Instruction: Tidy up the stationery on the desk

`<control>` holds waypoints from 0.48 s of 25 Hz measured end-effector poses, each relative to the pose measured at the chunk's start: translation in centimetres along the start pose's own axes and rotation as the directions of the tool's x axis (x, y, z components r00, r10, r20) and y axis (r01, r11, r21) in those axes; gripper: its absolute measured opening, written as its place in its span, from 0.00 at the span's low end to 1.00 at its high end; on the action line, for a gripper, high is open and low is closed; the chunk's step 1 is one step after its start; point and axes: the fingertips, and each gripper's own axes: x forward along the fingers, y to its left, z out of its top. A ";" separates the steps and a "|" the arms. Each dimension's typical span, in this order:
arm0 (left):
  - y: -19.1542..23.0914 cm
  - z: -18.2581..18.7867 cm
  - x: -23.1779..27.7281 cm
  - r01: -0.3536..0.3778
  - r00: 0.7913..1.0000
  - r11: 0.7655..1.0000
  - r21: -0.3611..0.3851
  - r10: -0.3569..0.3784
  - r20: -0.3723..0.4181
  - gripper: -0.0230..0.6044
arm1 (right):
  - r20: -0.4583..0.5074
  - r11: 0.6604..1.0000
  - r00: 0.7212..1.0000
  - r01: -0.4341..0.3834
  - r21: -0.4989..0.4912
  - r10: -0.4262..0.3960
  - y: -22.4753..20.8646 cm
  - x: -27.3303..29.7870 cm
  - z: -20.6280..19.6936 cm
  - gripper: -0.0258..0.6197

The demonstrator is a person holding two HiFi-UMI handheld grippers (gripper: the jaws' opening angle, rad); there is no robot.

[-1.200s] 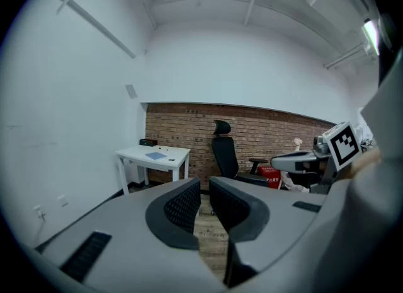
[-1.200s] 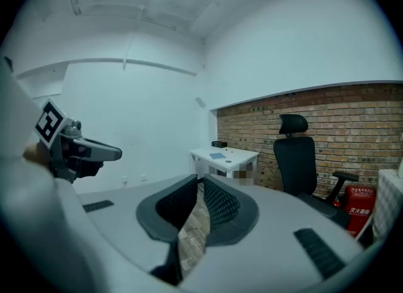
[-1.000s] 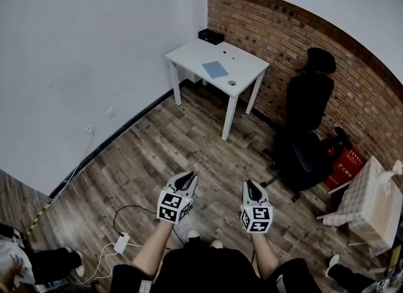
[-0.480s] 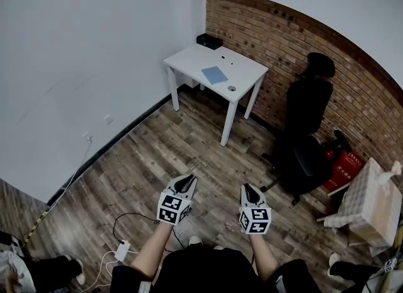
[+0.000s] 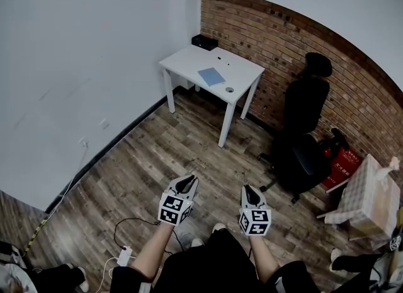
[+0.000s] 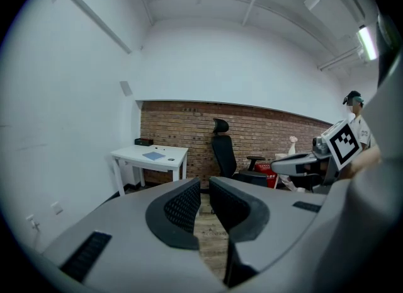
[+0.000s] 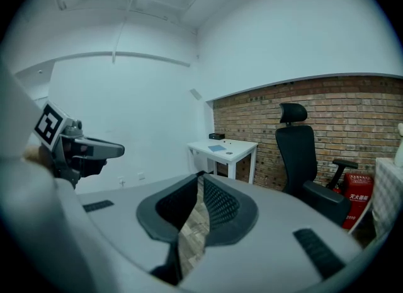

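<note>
Desk (image 5: 186,63) slightly lower-left than before

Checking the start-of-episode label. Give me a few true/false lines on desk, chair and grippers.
1. A blue sheet lies on the desk. True.
2. The left gripper holds a pen. False: its jaws stand slightly apart with nothing between them.
3. The chair is pushed under the desk. False: it stands apart from the desk, to its right, by the brick wall.
4. The right gripper is shut and empty. True.
5. Both grippers hang over the desk. False: they are over the floor, well short of the desk.
</note>
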 end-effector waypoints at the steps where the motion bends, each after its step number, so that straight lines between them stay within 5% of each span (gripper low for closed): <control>1: 0.2 0.0 0.1 0.001 1.000 1.000 -0.001 -0.001 -0.001 0.12 | -0.002 1.000 1.000 0.003 0.003 -0.003 0.0 0.1 0.0 0.08; 12: 1.6 -1.1 1.7 0.000 1.000 1.000 -0.020 -0.001 -0.015 0.13 | -0.025 1.000 1.000 0.008 -0.017 -0.009 -0.7 2.3 -0.9 0.08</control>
